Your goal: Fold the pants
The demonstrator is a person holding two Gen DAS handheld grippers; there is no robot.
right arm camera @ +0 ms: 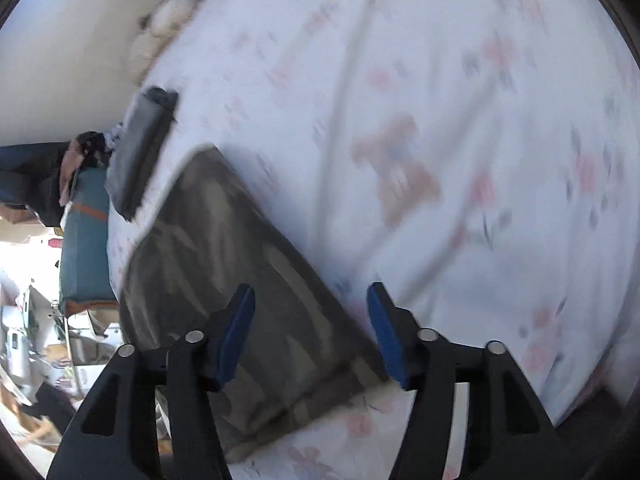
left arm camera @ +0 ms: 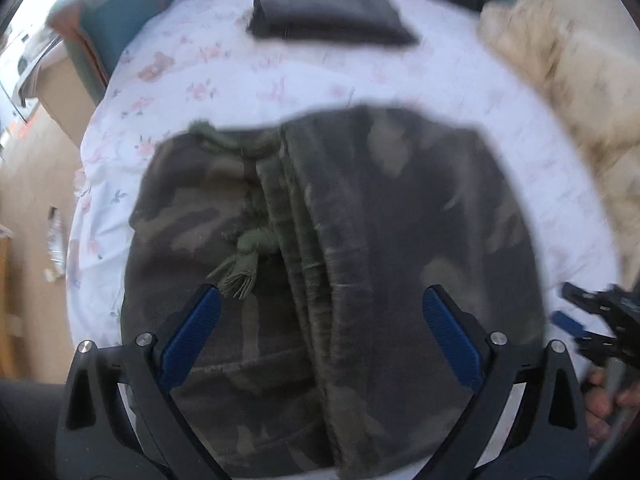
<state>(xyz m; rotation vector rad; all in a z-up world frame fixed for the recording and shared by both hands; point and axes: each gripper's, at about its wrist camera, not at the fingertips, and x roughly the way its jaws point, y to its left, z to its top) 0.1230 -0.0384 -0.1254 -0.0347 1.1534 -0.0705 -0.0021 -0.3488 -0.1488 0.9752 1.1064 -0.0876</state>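
The camouflage pants (left arm camera: 360,240) lie folded into a compact block on the white floral bed sheet (left arm camera: 280,80), with the green drawstring knot (left arm camera: 248,256) showing on top. My left gripper (left arm camera: 320,300) hangs open just above the pants, holding nothing. My right gripper (right arm camera: 312,300) is open and empty over the near right edge of the pants (right arm camera: 240,272); it also shows at the right edge of the left wrist view (left arm camera: 592,320).
A folded dark grey garment (left arm camera: 328,12) lies further back on the bed; it also shows in the right wrist view (right arm camera: 140,148). A cream fluffy blanket (left arm camera: 568,80) lies at the right. A teal cushion (left arm camera: 132,4) sits at the back left. The floor (left arm camera: 28,200) is on the left.
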